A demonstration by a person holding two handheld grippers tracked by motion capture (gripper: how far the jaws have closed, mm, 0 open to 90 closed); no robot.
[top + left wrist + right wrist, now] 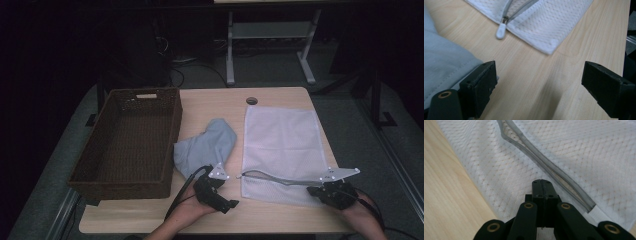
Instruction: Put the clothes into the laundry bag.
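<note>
We note a light wooden table (280,97) in a dark room, high view: an empty wicker basket (131,142) at left, a grey-blue garment (206,145) just beside it, a white mesh laundry bag (282,150) at right with its zipper (272,179) open. Left gripper view: the left gripper (539,82) stands released, garment touching one jaw, zipper pull (500,31) ahead. Right gripper view: the right gripper (544,187) is clenched, seemingly on mesh. We judge the thin mesh could slip free under pull.

Both black grippers (216,192) (336,192) carry grey three-cornered plates, brass-ringed pivots, square fingers (481,86) and trailing black cables.
</note>
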